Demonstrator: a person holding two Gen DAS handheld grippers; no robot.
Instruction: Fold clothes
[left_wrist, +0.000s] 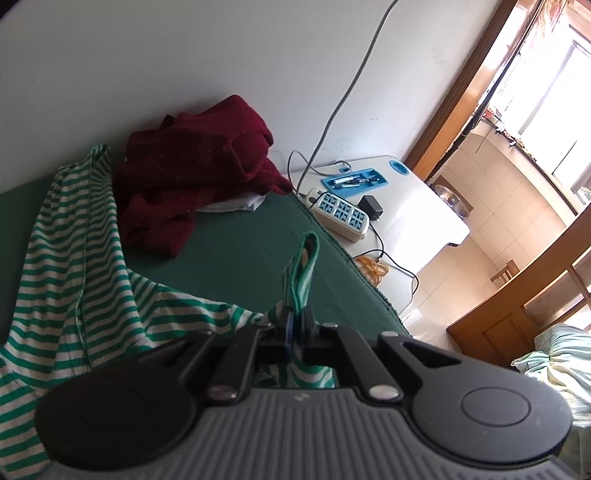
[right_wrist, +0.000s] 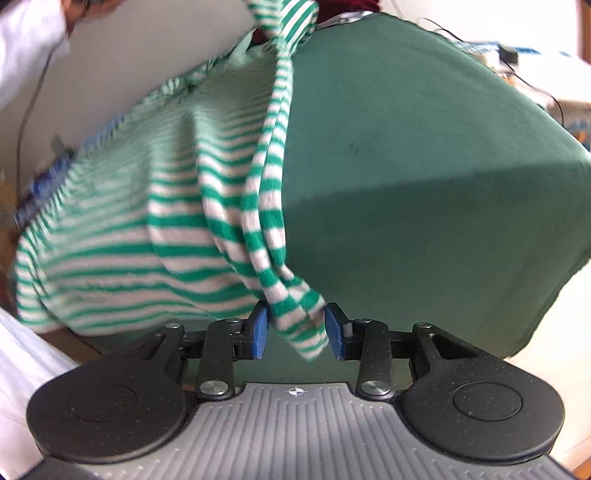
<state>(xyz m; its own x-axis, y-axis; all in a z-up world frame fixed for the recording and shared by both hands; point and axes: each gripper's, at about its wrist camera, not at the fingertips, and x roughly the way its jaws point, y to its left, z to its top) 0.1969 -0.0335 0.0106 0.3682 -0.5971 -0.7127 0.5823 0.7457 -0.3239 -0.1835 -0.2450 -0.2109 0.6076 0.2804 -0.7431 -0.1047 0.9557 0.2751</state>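
A green-and-white striped shirt (left_wrist: 74, 229) lies rumpled over the left of the green-covered table (left_wrist: 240, 236). My left gripper (left_wrist: 295, 314) is shut on a folded edge of it, and a loop of fabric stands up past the fingertips. In the right wrist view the same striped shirt (right_wrist: 166, 221) hangs stretched over the green cover (right_wrist: 406, 147). One twisted end of it drops between the blue pads (right_wrist: 260, 325) of my right gripper (right_wrist: 296, 321). Those jaws stand apart and the fabric sits loosely between them, not pinched.
A dark red sweater (left_wrist: 192, 162) is heaped at the back of the table against the wall. Beyond the cover's right edge, a white table (left_wrist: 417, 221) holds a power strip (left_wrist: 340, 214), a blue tray (left_wrist: 354, 181) and cables. A person's white sleeve (right_wrist: 26, 48) shows at top left.
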